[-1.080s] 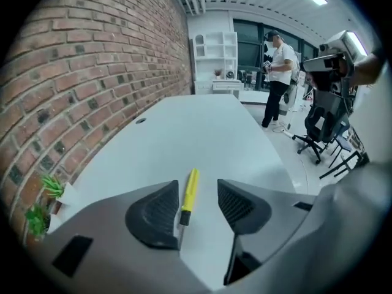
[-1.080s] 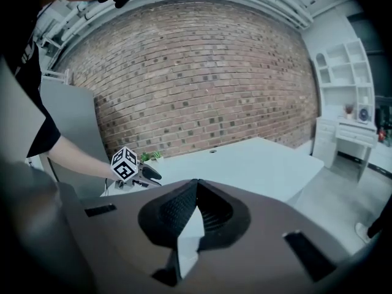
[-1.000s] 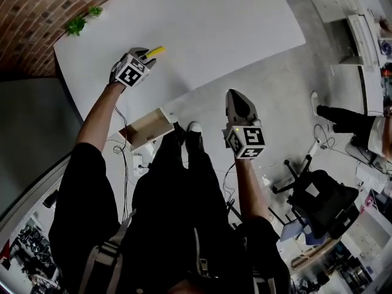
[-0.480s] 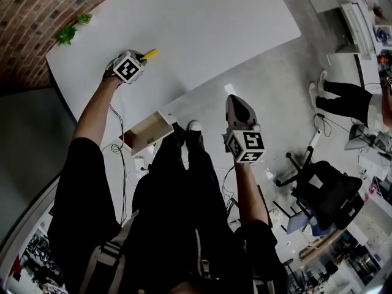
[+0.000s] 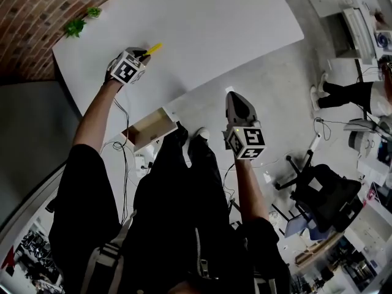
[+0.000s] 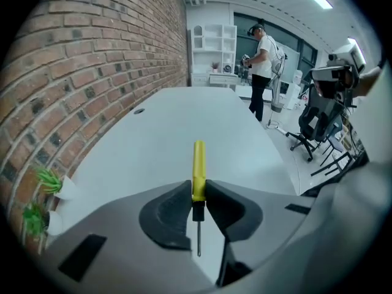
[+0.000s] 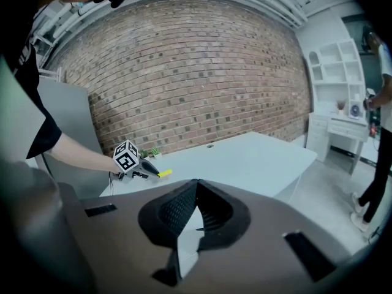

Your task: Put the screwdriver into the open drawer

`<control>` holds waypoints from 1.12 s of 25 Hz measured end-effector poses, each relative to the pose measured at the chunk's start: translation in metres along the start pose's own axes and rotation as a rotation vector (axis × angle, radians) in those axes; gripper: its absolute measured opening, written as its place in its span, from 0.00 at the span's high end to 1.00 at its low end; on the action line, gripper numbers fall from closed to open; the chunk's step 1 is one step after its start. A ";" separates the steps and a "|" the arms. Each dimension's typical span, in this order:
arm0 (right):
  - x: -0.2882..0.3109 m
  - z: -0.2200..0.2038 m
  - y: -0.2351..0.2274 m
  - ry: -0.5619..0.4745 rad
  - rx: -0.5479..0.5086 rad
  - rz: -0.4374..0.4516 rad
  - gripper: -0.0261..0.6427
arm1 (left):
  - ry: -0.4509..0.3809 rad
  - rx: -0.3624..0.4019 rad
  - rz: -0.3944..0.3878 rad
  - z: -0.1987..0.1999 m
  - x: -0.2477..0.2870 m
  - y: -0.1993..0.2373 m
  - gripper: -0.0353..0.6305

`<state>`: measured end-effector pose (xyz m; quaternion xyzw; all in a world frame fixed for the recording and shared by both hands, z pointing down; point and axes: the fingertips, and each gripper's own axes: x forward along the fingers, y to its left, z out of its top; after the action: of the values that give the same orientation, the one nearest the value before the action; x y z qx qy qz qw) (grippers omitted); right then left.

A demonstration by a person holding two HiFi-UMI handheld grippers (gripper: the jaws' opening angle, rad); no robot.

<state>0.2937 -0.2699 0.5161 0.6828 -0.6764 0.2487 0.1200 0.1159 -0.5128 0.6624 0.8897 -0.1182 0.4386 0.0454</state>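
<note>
At the desk (image 6: 184,118), our left tongs (image 6: 197,187) have just clamped the light-looking, stiff screwdriver (image 6: 198,161) low on its handle; right tongs (image 7: 196,187) together.

The left gripper (image 6: 197,185) is clamped on the screwdriver (image 6: 198,158), its jaws having just been closing. The pads press the lower end of the yellow handle, and the black collar and thin shaft run back toward the camera. The handle points along the white table (image 6: 177,118) toward the table's far end. A brick wall (image 6: 92,54) runs along the table's left edge, with a plant (image 6: 38,201) at its near left corner. A white shelf (image 6: 212,46) stands beyond the table's far end. A person (image 6: 262,63) and a black chair (image 6: 317,122) are to the table's right.
</note>
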 end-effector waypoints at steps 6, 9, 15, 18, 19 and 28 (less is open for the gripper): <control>-0.003 0.011 0.025 -0.023 -0.046 0.077 0.96 | -0.063 -0.066 0.080 0.000 -0.058 -0.003 0.81; -0.006 0.019 0.040 -0.052 -0.080 0.137 0.96 | -0.088 -0.091 0.132 -0.005 -0.089 -0.012 0.81; -0.036 0.012 0.066 -0.079 -0.120 0.223 0.96 | -0.118 -0.107 0.199 -0.026 -0.144 -0.058 0.81; -0.054 0.001 0.081 -0.093 -0.129 0.271 0.95 | -0.123 -0.117 0.237 -0.041 -0.171 -0.087 0.81; -0.062 -0.003 0.086 -0.097 -0.133 0.287 0.96 | -0.121 -0.120 0.248 -0.046 -0.178 -0.098 0.81; -0.113 -0.059 0.110 -0.064 -0.156 0.379 0.96 | -0.111 -0.167 0.270 -0.102 -0.202 -0.205 0.81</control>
<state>0.1799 -0.1490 0.4903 0.5394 -0.8136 0.1918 0.1018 -0.0295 -0.2610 0.5698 0.8817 -0.2752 0.3796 0.0534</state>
